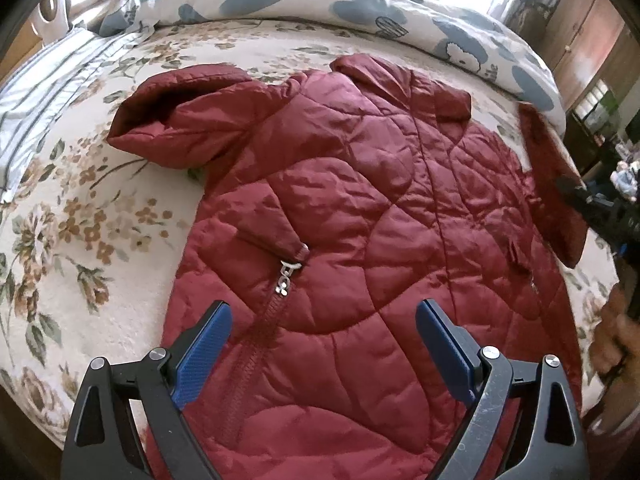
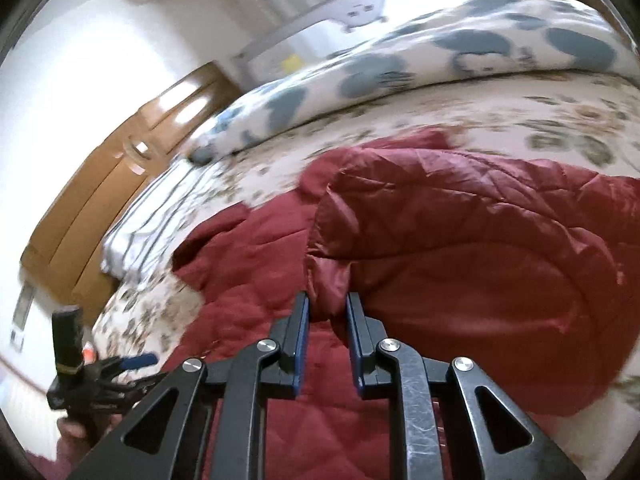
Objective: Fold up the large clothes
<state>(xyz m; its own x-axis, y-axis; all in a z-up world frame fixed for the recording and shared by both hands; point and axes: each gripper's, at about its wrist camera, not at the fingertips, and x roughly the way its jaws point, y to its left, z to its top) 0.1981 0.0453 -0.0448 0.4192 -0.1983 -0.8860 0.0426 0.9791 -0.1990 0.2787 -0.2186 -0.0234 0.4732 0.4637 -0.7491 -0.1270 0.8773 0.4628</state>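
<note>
Jacket [image 1: 360, 208] lies spread on the bed [image 1: 100, 208], the landmark here. Beyond the jacket, along the bed's far edge, lies a rolled duvet [image 1: 340, 4]; to the jacket's left, a pillow [image 1: 44, 92] against the headboard [image 1: 52, 4]. Left gripper [image 1: 324, 320] hovers over the jacket's near part, beside the zipper pull [image 1: 288, 276]. Right gripper [image 2: 327, 312] holds a fold of the sleeve [image 2: 460, 232], which is lifted over the jacket's right side.

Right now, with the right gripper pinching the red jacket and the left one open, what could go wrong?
The right gripper pinches only a small bunch of the slick quilted jacket, so it may slip free as the sleeve swings over. The left gripper hangs open, pinning nothing, so the body may drag across the floral bedspread.
</note>
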